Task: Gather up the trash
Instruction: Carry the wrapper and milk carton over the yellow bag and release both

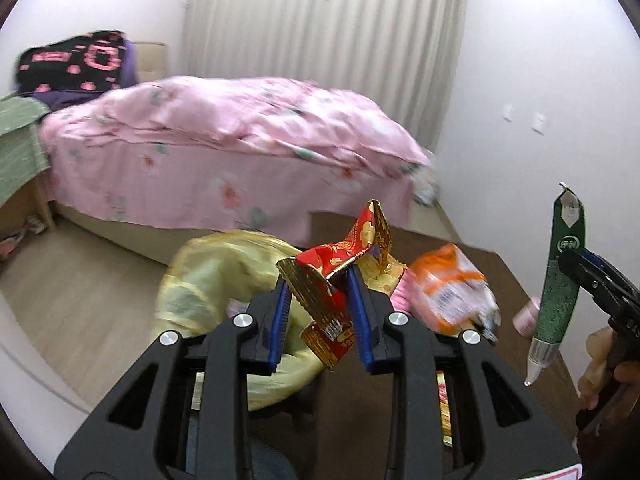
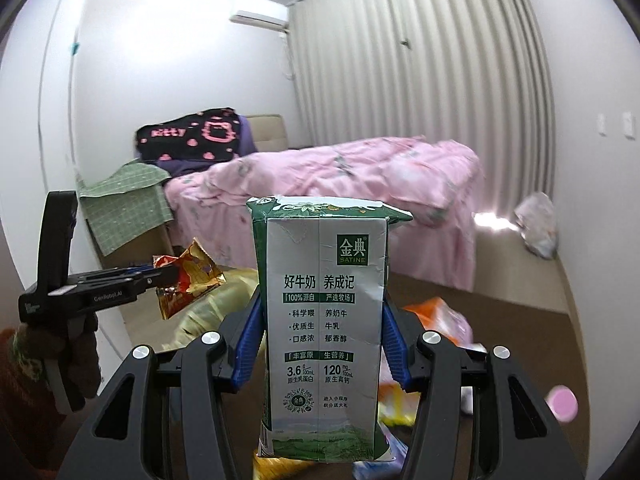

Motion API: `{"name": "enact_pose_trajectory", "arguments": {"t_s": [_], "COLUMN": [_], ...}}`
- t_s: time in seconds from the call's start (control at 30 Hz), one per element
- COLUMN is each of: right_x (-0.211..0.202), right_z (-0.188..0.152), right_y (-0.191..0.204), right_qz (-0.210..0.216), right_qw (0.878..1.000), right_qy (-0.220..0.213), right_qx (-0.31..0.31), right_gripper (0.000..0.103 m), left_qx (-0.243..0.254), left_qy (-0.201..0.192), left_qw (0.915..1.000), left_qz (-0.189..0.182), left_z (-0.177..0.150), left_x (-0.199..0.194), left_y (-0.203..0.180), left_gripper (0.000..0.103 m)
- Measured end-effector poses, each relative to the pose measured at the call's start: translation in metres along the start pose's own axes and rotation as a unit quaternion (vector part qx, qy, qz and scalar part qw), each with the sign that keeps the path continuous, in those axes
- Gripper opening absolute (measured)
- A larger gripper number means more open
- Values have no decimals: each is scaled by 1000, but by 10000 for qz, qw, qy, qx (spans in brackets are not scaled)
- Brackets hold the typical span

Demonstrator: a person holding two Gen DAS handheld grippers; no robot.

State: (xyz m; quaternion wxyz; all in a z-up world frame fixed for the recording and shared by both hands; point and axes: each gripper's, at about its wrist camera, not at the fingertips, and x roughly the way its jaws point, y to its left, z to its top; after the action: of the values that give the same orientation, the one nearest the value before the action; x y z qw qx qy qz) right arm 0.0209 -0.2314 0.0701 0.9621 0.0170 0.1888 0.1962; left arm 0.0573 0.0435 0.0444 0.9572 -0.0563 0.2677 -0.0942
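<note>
My left gripper point(image 1: 320, 280) is shut on a crumpled red and gold snack wrapper point(image 1: 340, 272), held up above a brown table point(image 1: 500, 276). It also shows in the right wrist view point(image 2: 188, 280). My right gripper point(image 2: 322, 316) is shut on a flattened green and white milk carton point(image 2: 324, 320), held upright; it shows edge-on in the left wrist view point(image 1: 558, 292). A yellow-green plastic bag point(image 1: 216, 280) lies on the table below the wrapper. An orange packet point(image 1: 448, 284) and a small pink bottle point(image 1: 526, 316) lie on the table.
A bed with a pink floral quilt point(image 1: 224, 136) stands behind the table. A green checked cloth covers a stand point(image 2: 128, 200) at left. Curtains point(image 2: 420, 80) hang at the back. A crumpled bag point(image 2: 538, 228) lies on the floor by the wall.
</note>
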Motion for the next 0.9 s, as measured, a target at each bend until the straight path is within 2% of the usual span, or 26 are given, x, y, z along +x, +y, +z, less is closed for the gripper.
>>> {"name": "enact_pose_trajectory", "arguments": {"t_s": [0.2, 0.4, 0.73, 0.9], "right_x": [29, 61, 147, 203], "right_z": [13, 18, 32, 28], "right_y": [40, 55, 72, 87], "right_qz": [438, 745, 1379, 1662], "right_qw": [9986, 9966, 9895, 9843], "right_qy": [53, 143, 401, 566], "right_qx": [-280, -317, -160, -167], "right_gripper": [50, 50, 50, 50], "left_qx": [-589, -1017, -1519, -1562], "left_qy": [-36, 17, 83, 178], "left_qw": [9980, 9937, 9846, 9825], "left_qz": [239, 466, 865, 997], "left_z": [-3, -12, -30, -34], "left_x": [-5, 9, 43, 62], "left_y": [42, 64, 89, 97], "left_gripper": [27, 27, 27, 27]}}
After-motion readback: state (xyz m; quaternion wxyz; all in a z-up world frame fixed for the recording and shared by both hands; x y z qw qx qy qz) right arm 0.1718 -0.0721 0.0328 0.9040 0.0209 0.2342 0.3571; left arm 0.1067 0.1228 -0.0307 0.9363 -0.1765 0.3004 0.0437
